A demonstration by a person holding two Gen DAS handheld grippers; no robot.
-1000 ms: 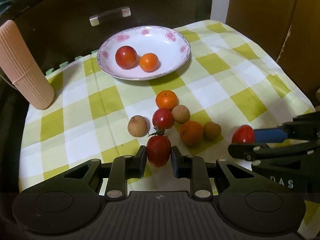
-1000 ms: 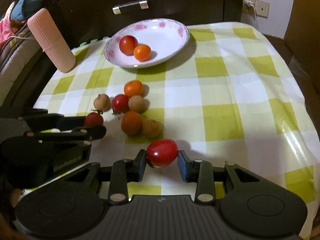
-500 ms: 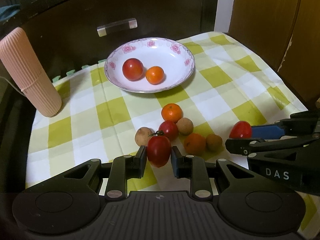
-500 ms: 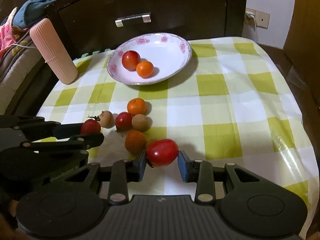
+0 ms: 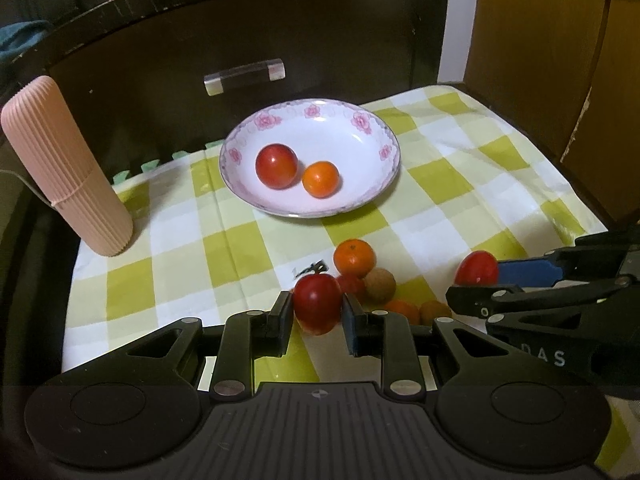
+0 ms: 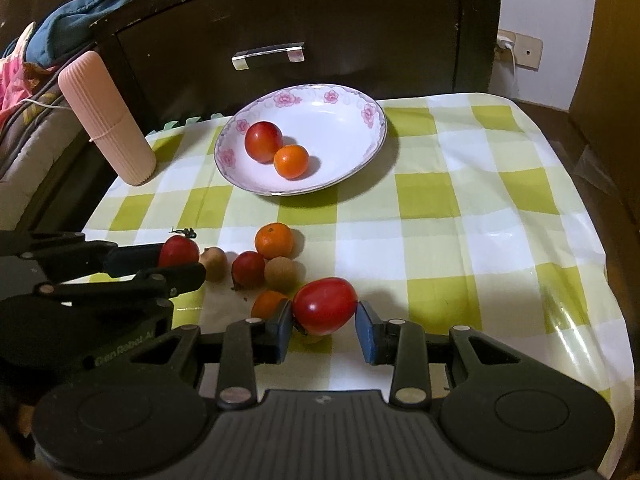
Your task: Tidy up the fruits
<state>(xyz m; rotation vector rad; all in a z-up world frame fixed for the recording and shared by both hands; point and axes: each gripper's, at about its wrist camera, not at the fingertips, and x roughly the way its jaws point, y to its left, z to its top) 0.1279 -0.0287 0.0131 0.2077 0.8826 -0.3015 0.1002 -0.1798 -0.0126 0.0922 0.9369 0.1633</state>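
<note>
My left gripper [image 5: 316, 314] is shut on a red tomato with a green stem [image 5: 317, 307], held above the cloth. My right gripper [image 6: 323, 322] is shut on a larger red tomato [image 6: 325, 311], also lifted. A white floral bowl [image 5: 360, 184] at the back holds a red tomato [image 5: 277, 165] and an orange [image 5: 320, 179]. Loose fruit lies between the grippers and the bowl: an orange [image 6: 274, 240], a small red tomato [image 6: 248, 269], brown round fruits [image 6: 281, 275] and another orange [image 6: 267, 304]. Each gripper shows in the other's view, the left [image 6: 180, 260] and the right [image 5: 476, 280].
A pink ribbed cylinder [image 5: 64, 168] stands at the back left on the checked cloth [image 6: 460, 240]. A dark drawer front with a metal handle [image 6: 268, 55] rises behind the bowl. The cloth drops off at the right edge [image 6: 616, 280].
Both grippers have risen and drawn back with their tomatoes, so the bowl and loose fruit sit lower and farther in both views. The fruit on the cloth has not moved.
</note>
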